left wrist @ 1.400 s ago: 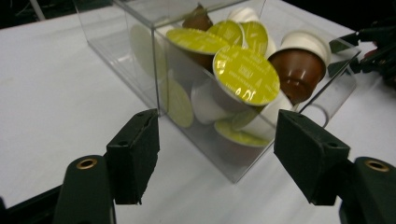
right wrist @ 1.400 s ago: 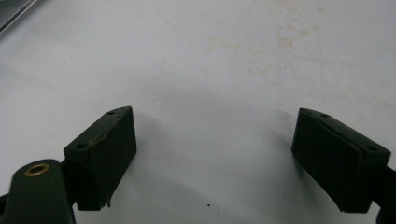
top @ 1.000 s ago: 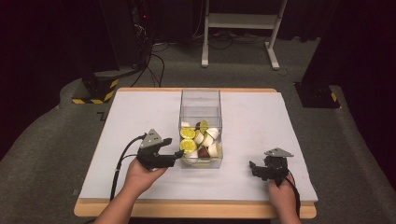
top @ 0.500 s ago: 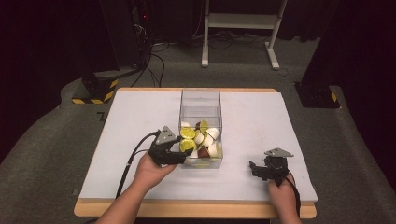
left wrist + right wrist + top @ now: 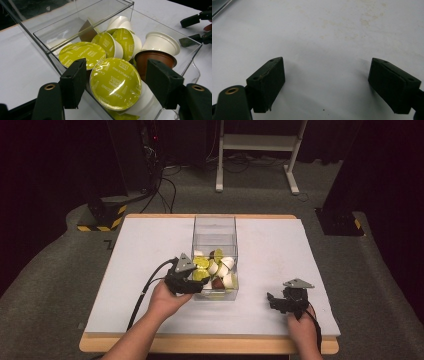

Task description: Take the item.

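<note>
Reaching left tool (image 5: 113,87) into clear box (image 5: 215,227) | jaws just narrowed, straddling green-lidded coffee pod (image 5: 115,83), grip uncertain | right tool (image 5: 327,85) apart over tabletop (image 5: 150,250) | next: clamp, lift.

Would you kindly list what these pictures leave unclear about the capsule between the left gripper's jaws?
- Left gripper view: whether the left gripper presses the green-lidded capsule; its lid hides its sides.
- Left gripper view: the capsule's base, hidden behind its lid.
- High view: lid lettering in the clear box, too small.
- Right gripper view: the right gripper faces away from the box, toward bare table.
</note>
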Available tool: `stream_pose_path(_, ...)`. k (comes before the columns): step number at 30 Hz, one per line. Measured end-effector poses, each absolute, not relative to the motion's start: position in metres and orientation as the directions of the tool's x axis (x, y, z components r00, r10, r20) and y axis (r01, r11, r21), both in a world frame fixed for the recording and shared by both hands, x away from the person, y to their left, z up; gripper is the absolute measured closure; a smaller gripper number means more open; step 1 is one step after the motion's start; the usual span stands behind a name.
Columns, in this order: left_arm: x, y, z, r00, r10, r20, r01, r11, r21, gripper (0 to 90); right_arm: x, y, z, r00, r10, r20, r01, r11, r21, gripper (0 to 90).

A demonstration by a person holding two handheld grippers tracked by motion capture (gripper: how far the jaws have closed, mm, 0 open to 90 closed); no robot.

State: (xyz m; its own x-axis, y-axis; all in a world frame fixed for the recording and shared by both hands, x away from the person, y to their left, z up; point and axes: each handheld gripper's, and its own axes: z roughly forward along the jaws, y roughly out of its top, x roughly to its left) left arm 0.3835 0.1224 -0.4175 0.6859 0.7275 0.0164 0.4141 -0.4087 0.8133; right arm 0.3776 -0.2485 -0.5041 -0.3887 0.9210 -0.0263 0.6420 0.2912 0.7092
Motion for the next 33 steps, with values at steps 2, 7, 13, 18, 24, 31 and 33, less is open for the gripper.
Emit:
stream_pose_path(2, 0.384, 0.119, -0.418, 0.683, 0.730, 0.034, 0.413, -0.425, 0.806, 33.5, 0.378, -0.248, -0.504, -0.389, 0.921, -0.026, 0.642, 0.291, 0.709, 13.9)
stream_pose_path(7, 0.382, 0.112, -0.420, 0.680, 0.730, 0.073, 0.402, -0.454, 0.795, 32.9, 0.378, -0.249, -0.504, -0.389, 0.921, -0.026, 0.642, 0.291, 0.709, 13.9)
stream_pose_path(13, 0.379, 0.110, -0.422, 0.671, 0.732, 0.119, 0.384, -0.480, 0.788, 34.2, 0.378, -0.249, -0.504, -0.390, 0.921, -0.027, 0.641, 0.293, 0.710, 13.9)
stream_pose_path(18, 0.376, 0.110, -0.424, 0.659, 0.742, 0.123, 0.379, -0.468, 0.799, 36.5, 0.378, -0.249, -0.504, -0.389, 0.921, -0.026, 0.642, 0.291, 0.709, 14.0)
stream_pose_path(24, 0.376, 0.113, -0.424, 0.659, 0.746, 0.100, 0.376, -0.442, 0.815, 37.6, 0.378, -0.248, -0.504, -0.389, 0.921, -0.026, 0.642, 0.291, 0.709, 14.0)
stream_pose_path(31, 0.375, 0.115, -0.425, 0.656, 0.748, 0.097, 0.368, -0.430, 0.824, 37.6, 0.378, -0.248, -0.504, -0.389, 0.921, -0.027, 0.642, 0.292, 0.709, 14.0)
stream_pose_path(33, 0.375, 0.116, -0.425, 0.656, 0.749, 0.094, 0.367, -0.425, 0.827, 37.6, 0.378, -0.248, -0.504, -0.389, 0.921, -0.027, 0.642, 0.292, 0.709, 14.0)
